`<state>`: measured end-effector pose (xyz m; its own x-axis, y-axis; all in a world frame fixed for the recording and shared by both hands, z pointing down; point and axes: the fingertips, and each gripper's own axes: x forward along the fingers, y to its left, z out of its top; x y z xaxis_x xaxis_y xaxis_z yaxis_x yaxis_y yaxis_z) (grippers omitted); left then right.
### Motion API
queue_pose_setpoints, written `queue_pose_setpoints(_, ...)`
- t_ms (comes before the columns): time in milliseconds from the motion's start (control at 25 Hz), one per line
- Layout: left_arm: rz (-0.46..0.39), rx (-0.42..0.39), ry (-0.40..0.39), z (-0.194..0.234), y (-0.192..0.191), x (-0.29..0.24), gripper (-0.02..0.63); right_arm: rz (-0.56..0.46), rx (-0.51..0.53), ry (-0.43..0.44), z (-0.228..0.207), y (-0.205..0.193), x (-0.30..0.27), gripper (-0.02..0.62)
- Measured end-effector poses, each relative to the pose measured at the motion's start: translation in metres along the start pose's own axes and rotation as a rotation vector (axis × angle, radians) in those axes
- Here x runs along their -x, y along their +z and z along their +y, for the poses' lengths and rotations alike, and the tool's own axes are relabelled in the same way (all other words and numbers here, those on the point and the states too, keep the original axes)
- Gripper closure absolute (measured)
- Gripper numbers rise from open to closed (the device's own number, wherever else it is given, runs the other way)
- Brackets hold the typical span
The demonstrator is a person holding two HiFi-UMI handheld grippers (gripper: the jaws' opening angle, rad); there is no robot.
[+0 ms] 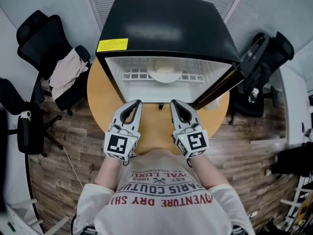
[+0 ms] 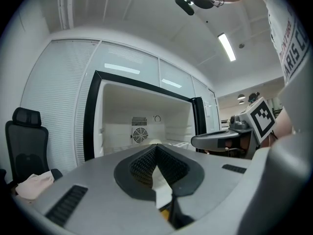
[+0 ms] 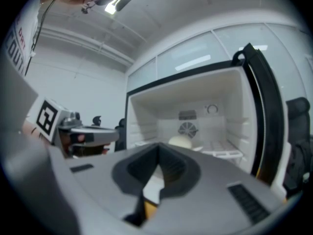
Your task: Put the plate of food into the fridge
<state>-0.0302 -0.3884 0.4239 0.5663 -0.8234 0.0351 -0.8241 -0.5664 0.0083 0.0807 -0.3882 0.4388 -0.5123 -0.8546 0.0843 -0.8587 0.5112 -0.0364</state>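
A boxy black fridge [image 1: 166, 23] with a smooth, faintly glossy top stands on a round table [image 1: 100, 99] of light wood. Its door [image 1: 220, 84] is swung open at its right side, showing a white moulded-plastic interior. A white wire-grid shelf [image 1: 137, 74] spans the inside, and the round white plate [image 1: 165, 72] sits on it near the middle, carrying a pale, smooth dome of food [image 3: 181, 141]. On the fridge's back wall, behind the plate, is a small round fan grille [image 2: 139, 135]. A yellow rectangular label [image 1: 112, 45] sits on the top front corner of the fridge at its left; its print is too small to read. Just in front of the fridge's open mouth the left gripper [image 1: 137, 103] and right gripper [image 1: 174, 103] are held side by side, grey matte shells with black ribbed pads. Each has its jaws pressed together at the tips with nothing between them. Each carries a cube with black-and-white square markers. The person's white shirt [image 1: 166, 195] bears red and dark print, of which "DRY" and "1962" can be made out. Left of the fridge, a black office chair [image 1: 49, 48] has a pale, crumpled cloth [image 1: 66, 72] draped over it.
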Motion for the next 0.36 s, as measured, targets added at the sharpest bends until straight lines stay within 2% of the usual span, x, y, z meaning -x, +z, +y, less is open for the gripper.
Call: queue_pose_setpoints(360,0.004,-0.045,0.009,0.0054,0.0002,-0.0056,0.572,0.0,0.009,0.003,-0.0035,0.0036,-0.0052,0.568)
